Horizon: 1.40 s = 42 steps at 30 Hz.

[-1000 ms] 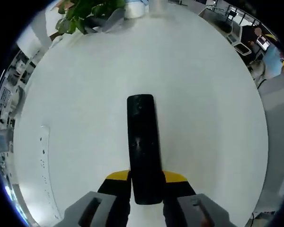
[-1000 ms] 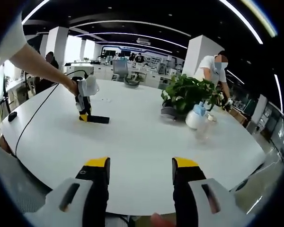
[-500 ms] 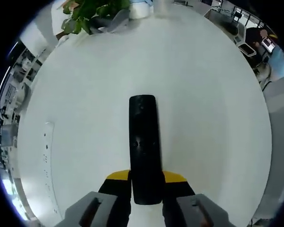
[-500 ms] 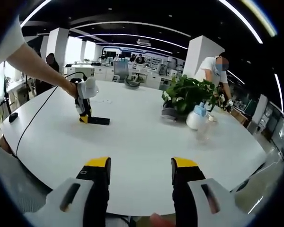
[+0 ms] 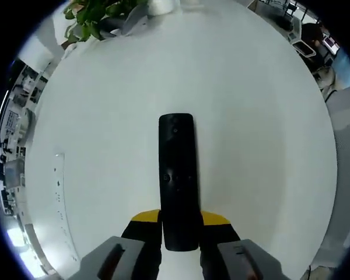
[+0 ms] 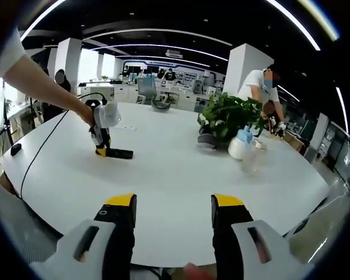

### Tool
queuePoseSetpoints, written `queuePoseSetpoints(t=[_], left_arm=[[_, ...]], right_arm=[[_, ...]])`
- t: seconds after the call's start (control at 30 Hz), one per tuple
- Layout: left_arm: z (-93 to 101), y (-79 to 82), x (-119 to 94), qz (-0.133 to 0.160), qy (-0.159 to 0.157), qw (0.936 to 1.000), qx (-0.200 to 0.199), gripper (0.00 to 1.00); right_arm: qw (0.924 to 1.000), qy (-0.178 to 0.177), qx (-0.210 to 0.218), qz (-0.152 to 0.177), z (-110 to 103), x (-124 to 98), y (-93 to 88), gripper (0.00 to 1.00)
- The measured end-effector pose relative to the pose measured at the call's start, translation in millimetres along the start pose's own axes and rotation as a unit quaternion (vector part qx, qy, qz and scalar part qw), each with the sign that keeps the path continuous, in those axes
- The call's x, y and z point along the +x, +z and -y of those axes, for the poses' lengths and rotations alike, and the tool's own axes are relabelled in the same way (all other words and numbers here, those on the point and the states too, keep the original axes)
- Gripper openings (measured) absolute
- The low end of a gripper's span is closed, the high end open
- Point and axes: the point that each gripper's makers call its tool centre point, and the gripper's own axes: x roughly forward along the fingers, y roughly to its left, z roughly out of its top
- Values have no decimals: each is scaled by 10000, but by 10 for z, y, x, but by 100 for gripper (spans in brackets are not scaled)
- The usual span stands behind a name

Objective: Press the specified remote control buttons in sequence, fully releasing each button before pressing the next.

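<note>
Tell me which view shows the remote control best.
The left gripper view: the black remote control lies lengthwise on the white table, seen from above, its near end between the left gripper jaws. In the right gripper view it is only a small dark strip beside that gripper, far across the table.

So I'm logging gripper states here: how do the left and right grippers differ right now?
The left gripper is shut on the black remote, which lies flat on the white table; the right gripper is open and holds nothing. The left one is down at the tabletop, while the right one hangs back near the table's edge, far from the remote. Both have yellow-tipped black jaws.
</note>
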Motion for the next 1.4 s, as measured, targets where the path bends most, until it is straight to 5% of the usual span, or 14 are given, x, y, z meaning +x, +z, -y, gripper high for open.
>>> queuePoseSetpoints(t=[0.23,0.8,1.4], left_arm=[[54,-34,-7,56,-35,9997,-240,23],[275,-78,18,-151,-50,9997,211,23],[588,-142,-12,116,-262,9996,35,23]], right_arm=[[10000,14,-47,-5,-8,9,3,54],[9998,70,-175,-80,-47,15,-18,53],[9996,157,-211,-44,-94,0,-3,51]])
